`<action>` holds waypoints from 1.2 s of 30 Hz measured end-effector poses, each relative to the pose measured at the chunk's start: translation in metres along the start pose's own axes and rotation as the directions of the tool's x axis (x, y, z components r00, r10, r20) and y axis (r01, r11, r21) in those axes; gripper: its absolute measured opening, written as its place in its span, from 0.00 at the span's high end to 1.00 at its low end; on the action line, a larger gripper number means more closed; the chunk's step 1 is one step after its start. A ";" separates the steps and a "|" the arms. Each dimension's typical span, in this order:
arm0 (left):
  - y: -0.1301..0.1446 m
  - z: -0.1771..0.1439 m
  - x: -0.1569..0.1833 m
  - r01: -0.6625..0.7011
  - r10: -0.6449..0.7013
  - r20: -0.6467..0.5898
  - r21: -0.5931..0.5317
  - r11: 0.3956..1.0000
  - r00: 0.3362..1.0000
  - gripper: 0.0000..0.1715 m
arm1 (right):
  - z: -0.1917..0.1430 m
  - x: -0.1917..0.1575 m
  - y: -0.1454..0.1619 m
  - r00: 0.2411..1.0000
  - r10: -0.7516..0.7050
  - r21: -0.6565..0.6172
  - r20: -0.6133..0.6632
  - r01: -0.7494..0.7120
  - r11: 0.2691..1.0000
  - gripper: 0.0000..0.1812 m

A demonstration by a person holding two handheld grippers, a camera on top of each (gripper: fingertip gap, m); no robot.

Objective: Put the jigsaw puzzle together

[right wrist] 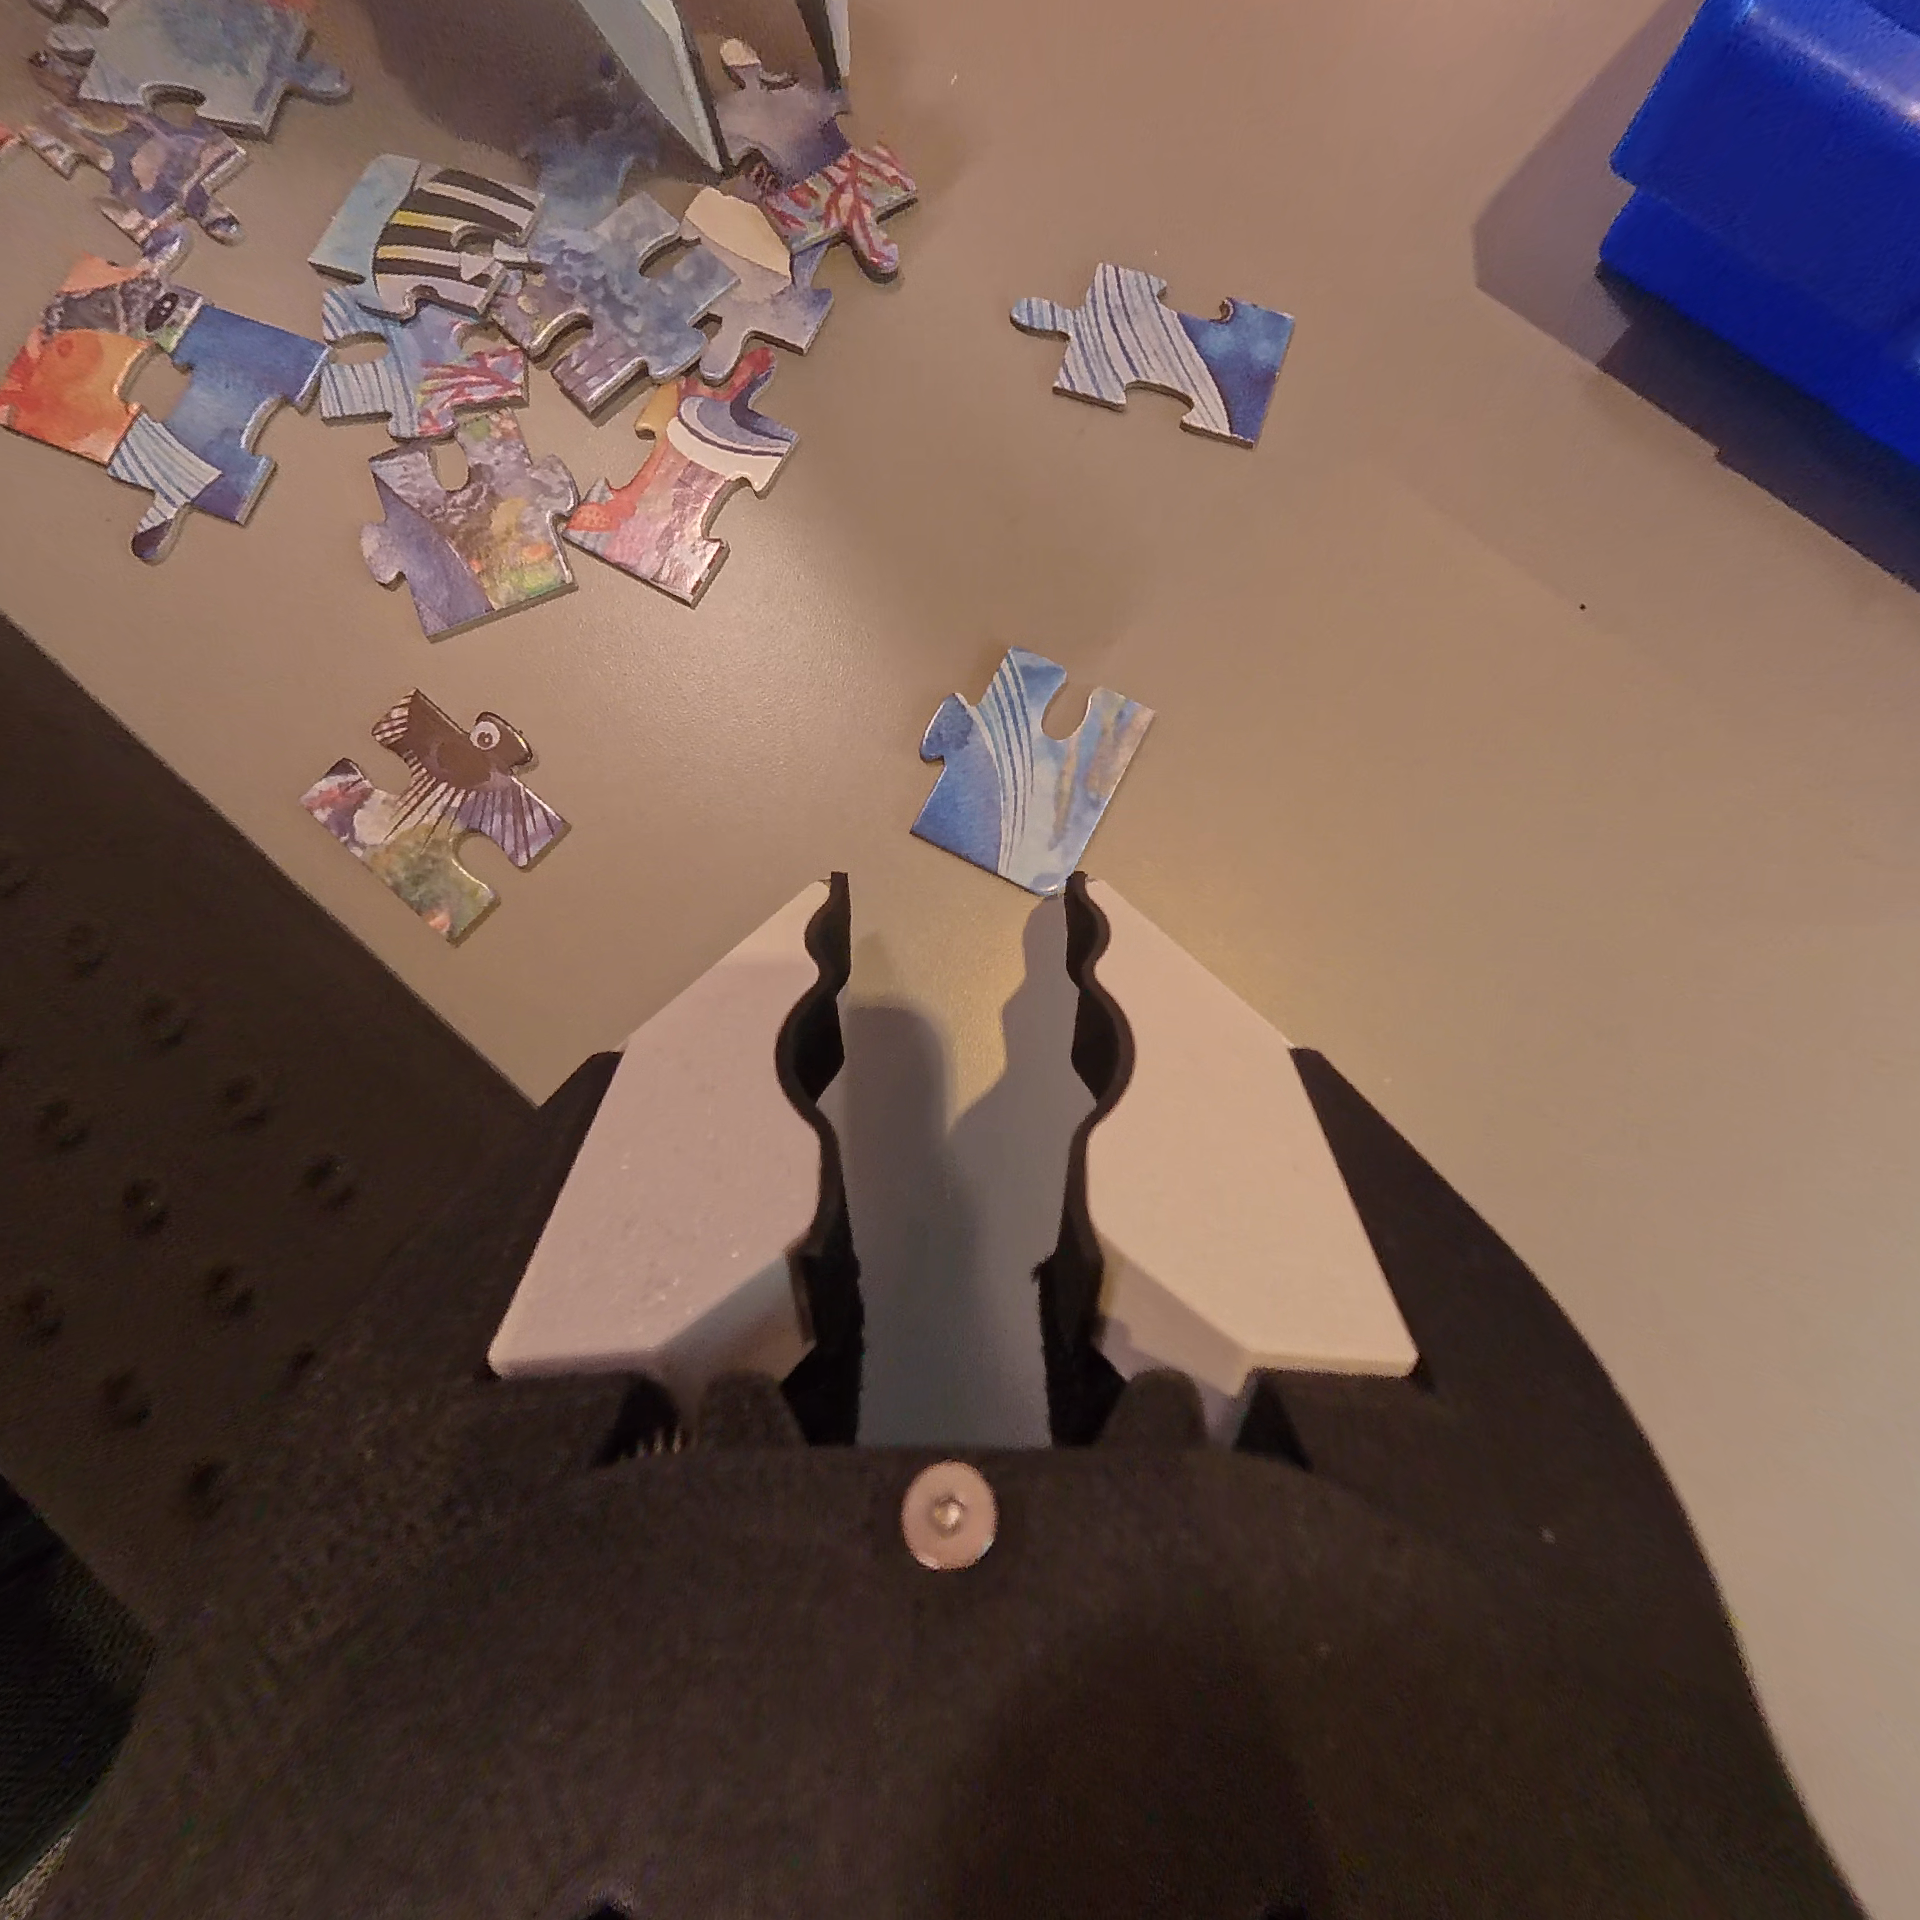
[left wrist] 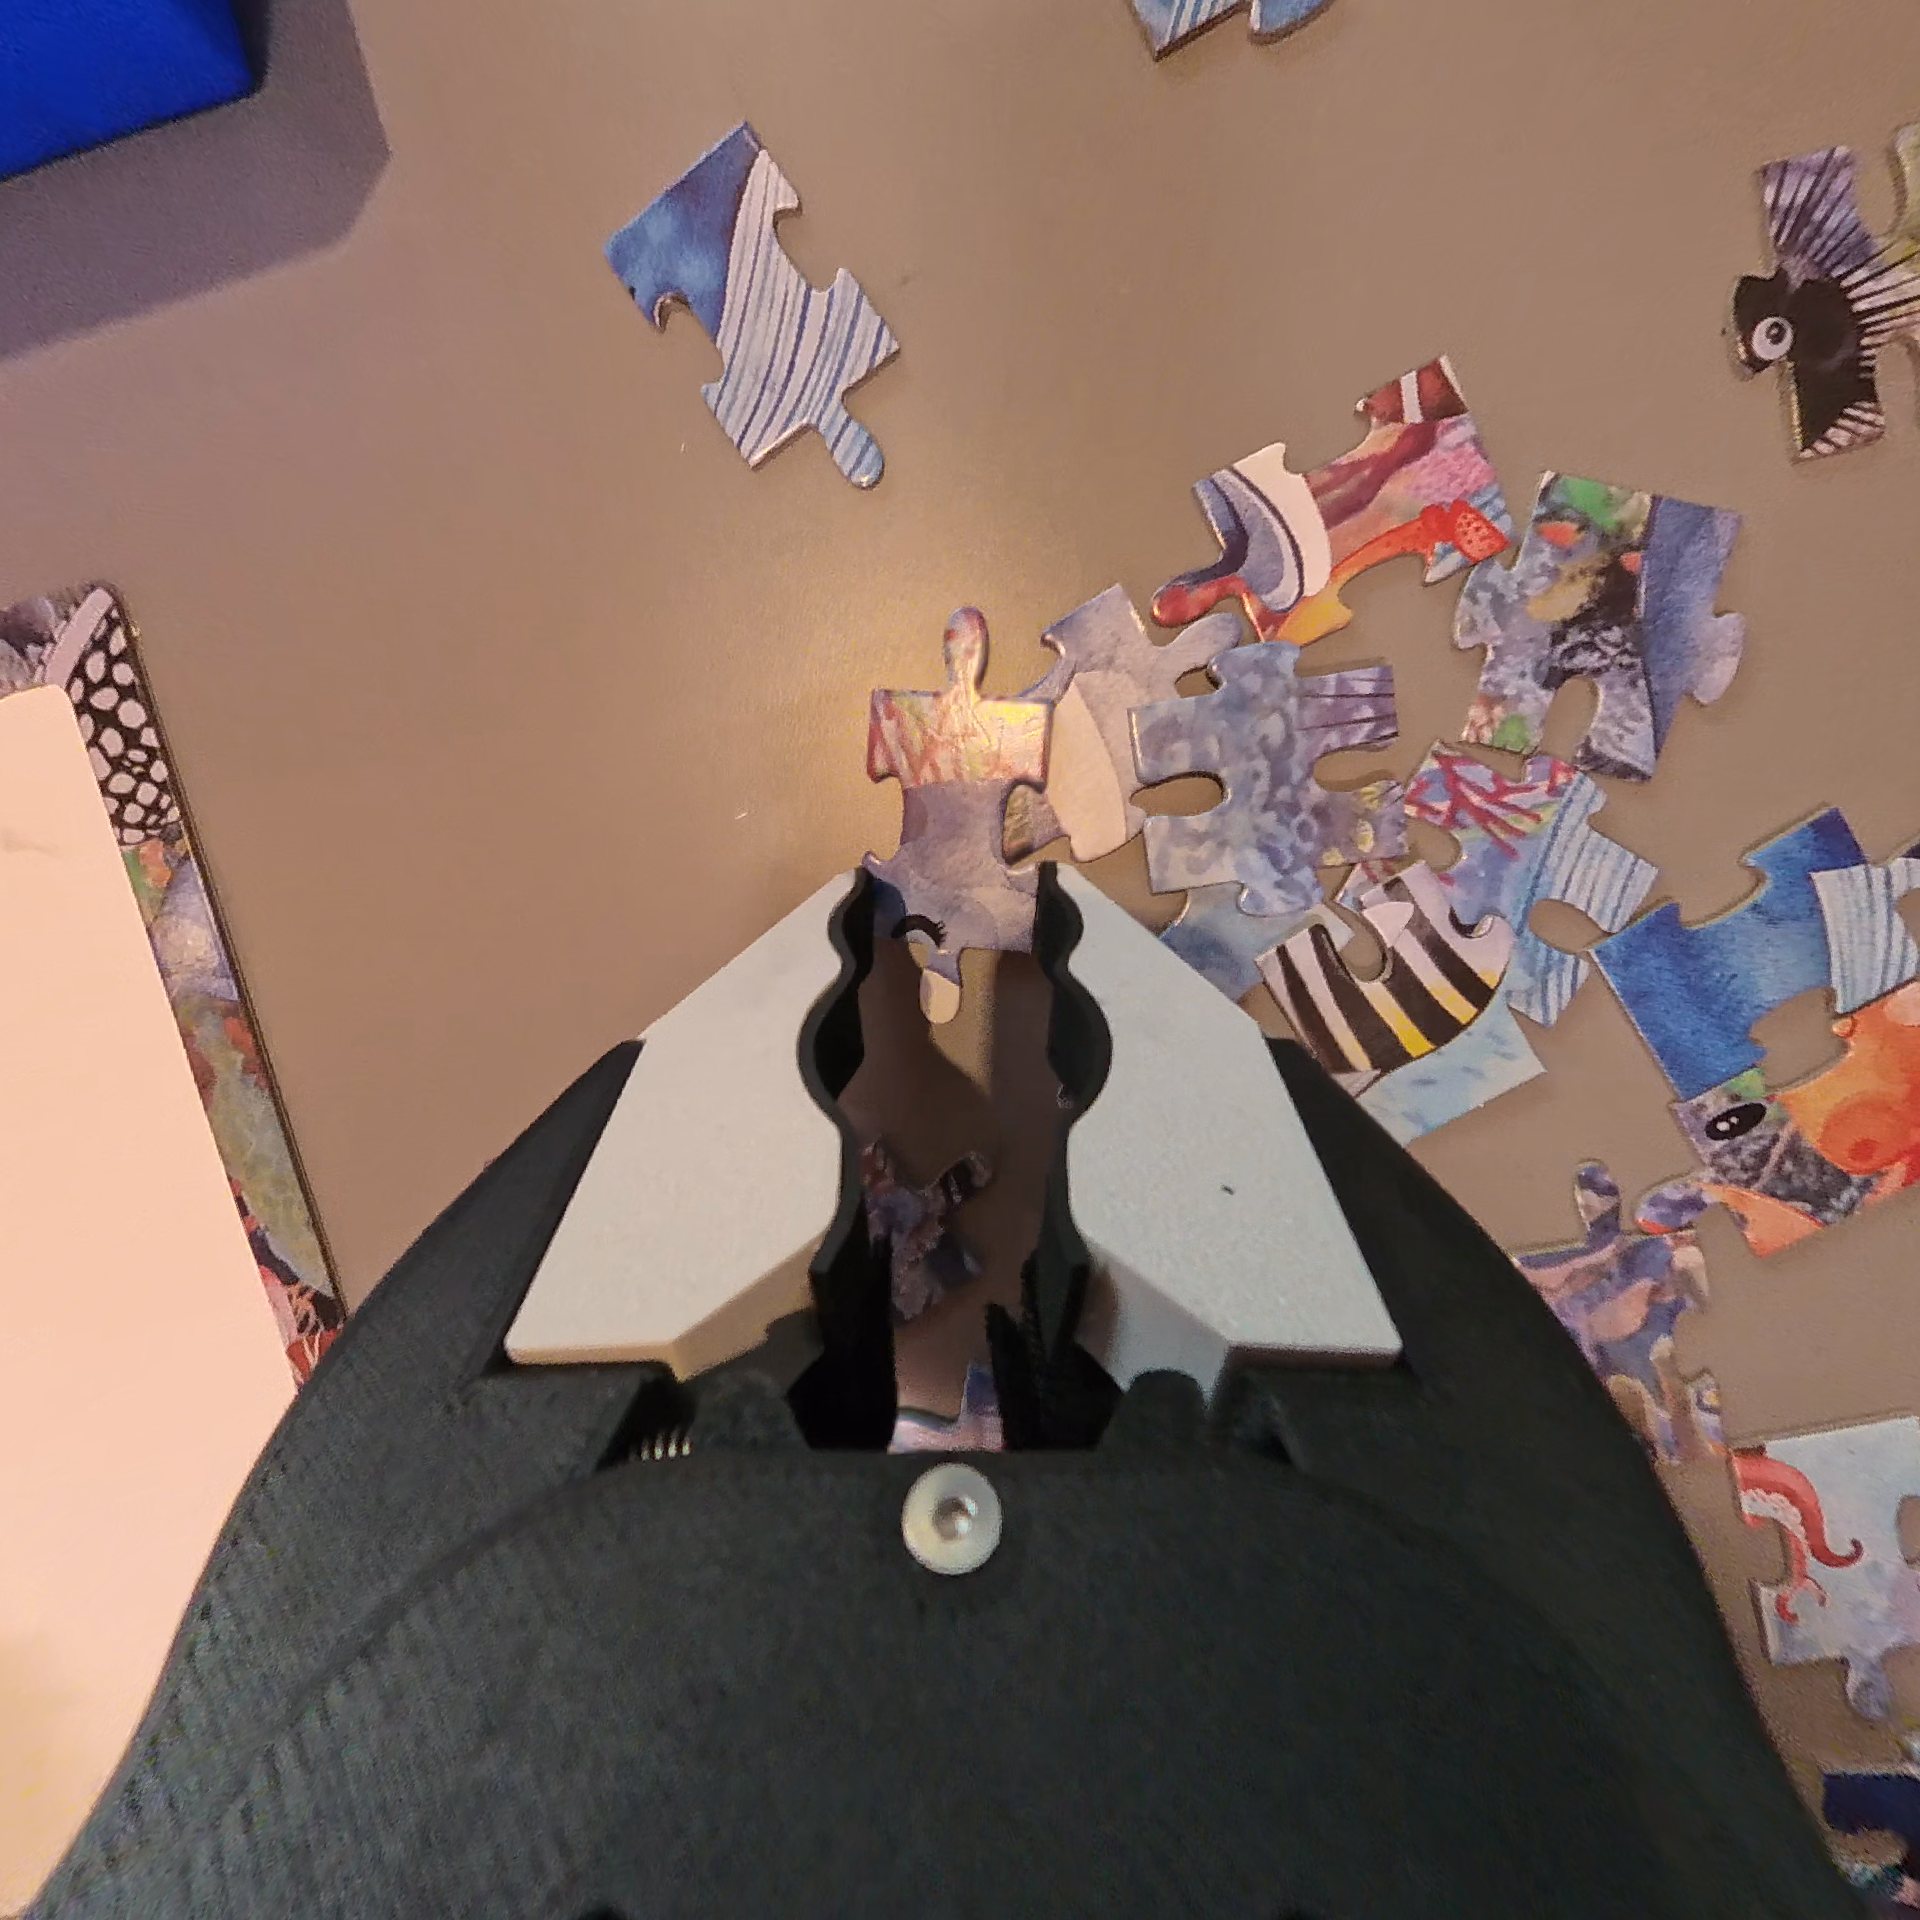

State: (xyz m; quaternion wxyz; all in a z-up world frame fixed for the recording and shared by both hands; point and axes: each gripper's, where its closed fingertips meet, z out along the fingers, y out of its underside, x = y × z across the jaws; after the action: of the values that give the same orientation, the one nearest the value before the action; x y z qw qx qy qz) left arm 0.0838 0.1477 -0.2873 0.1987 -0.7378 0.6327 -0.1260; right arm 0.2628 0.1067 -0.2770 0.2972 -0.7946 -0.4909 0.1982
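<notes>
Barely begun, by the look of things. On the tabletop (left wrist: 468, 623) lie a good dozen loose pieces (left wrist: 1455, 779), heaped and overlapping to the right in the left wrist view, none visibly locked to a neighbour (though overlaps in the heap hide some edges). Apart from the heap: a striped piece (left wrist: 758, 312) alone in the open, a dark fish piece (right wrist: 436, 800) near the tabletop's edge, and a blue wave piece (right wrist: 1039, 774) by itself.

At the far left of the left wrist view, an edge of the puzzle board (left wrist: 239, 1039): illustrated border around a pale blank field, with no piece seated in the part that shows. Most of the board out of frame, so impossible to say whether anything sits elsewhere in it.

Left gripper (left wrist: 956, 883) narrowed onto a purple-and-blue piece (left wrist: 961, 790), pinched by its side edges at the fingertips, its far knob pointing away and its right side just beside the heap; whether lifted clear or touching the tabletop, hard to tell. Right gripper (right wrist: 956, 883) moderately apart and empty, low over bare tabletop, the blue wave piece just beyond its right fingertip.

Judged so: first pick under way, nothing yet placed in view. Left to do: essentially the whole picture, piece by piece, heap untangled first. Blue bin (right wrist: 1766, 260) off to one side, playing no evident part.
</notes>
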 end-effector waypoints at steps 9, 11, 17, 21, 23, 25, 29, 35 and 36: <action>0.006 -0.005 -0.013 0.036 -0.035 0.082 -0.008 0.999 0.996 0.92 | -0.002 0.000 -0.002 1.000 -0.003 0.017 -0.002 0.003 1.000 0.79; 0.018 -0.008 -0.030 0.079 -0.070 0.156 -0.050 0.996 0.985 0.93 | -0.002 0.001 -0.003 1.000 0.002 0.026 -0.004 -0.002 1.000 0.79; 0.020 -0.020 -0.034 0.131 -0.130 0.146 0.005 0.991 0.981 0.85 | -0.006 -0.020 -0.012 0.998 -0.048 0.049 0.050 0.046 0.998 0.78; 0.007 -0.023 -0.017 0.044 -0.046 0.106 0.018 0.999 0.993 0.81 | -0.004 -0.028 -0.018 0.995 -0.082 0.053 0.058 0.079 0.995 0.78; 0.001 -0.019 -0.007 -0.030 0.029 0.077 0.014 0.999 0.997 0.80 | -0.001 -0.032 -0.020 0.994 -0.088 0.057 0.067 0.084 0.995 0.78; 0.000 -0.014 -0.003 -0.073 0.074 0.073 -0.019 0.997 0.995 0.78 | 0.001 -0.034 -0.021 0.994 -0.090 0.056 0.069 0.086 0.995 0.78; -0.003 -0.014 0.005 -0.112 0.112 0.039 -0.024 0.993 0.993 0.79 | 0.003 -0.046 -0.019 0.990 -0.099 0.059 0.104 0.094 0.994 0.77; 0.003 -0.020 0.006 -0.119 0.120 0.039 -0.030 0.992 0.992 0.78 | 0.001 -0.058 -0.018 0.983 -0.128 0.066 0.134 0.120 0.991 0.77; 0.005 -0.022 0.006 -0.116 0.117 0.038 -0.033 0.993 0.992 0.78 | 0.001 -0.060 -0.018 0.982 -0.130 0.071 0.138 0.121 0.990 0.77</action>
State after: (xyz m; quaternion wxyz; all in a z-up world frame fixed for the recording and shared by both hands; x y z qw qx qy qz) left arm 0.0708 0.1381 -0.2705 0.2068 -0.7048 0.6726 -0.0898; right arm 0.2240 0.0594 -0.2641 0.2979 -0.7363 -0.5535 0.2505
